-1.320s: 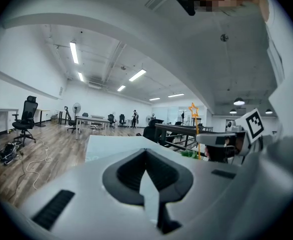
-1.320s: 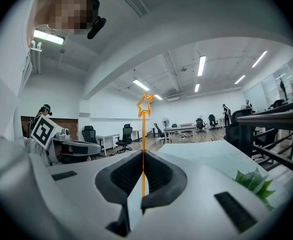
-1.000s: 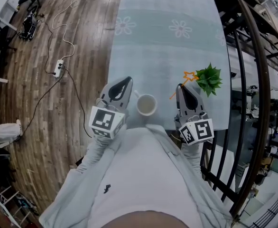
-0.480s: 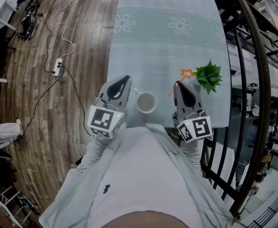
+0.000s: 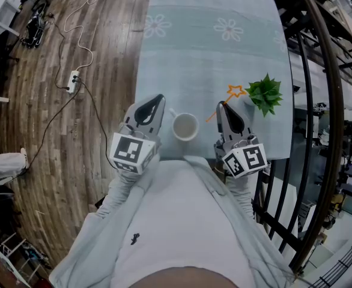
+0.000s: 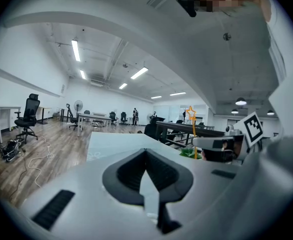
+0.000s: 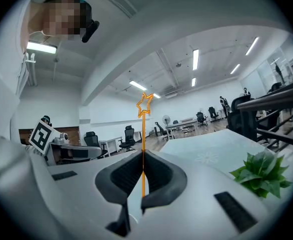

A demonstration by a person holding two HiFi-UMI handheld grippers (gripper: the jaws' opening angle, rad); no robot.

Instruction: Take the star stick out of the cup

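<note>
An orange star stick (image 5: pixel 229 98) is pinched between the jaws of my right gripper (image 5: pixel 223 105), which is shut on it. The stick is outside the cup, with its star (image 7: pixel 145 104) above the jaw tips. The white cup (image 5: pixel 185 126) stands on the table near its front edge, between the two grippers and left of the stick. My left gripper (image 5: pixel 152 104) hovers just left of the cup, jaws together with nothing in them (image 6: pixel 146 151). From the left gripper view the star stick (image 6: pixel 190 115) rises above the right gripper (image 6: pixel 221 144).
A small green potted plant (image 5: pixel 264 95) stands right of the stick, close to the right gripper. The table (image 5: pixel 212 53) has a pale green cloth with flower prints. A dark metal railing (image 5: pixel 320 101) runs along its right side. Cables and a power strip (image 5: pixel 74 84) lie on the wooden floor at left.
My right gripper has shifted slightly left toward the cup with the stick still in it. The left gripper and the cup have stayed put.
</note>
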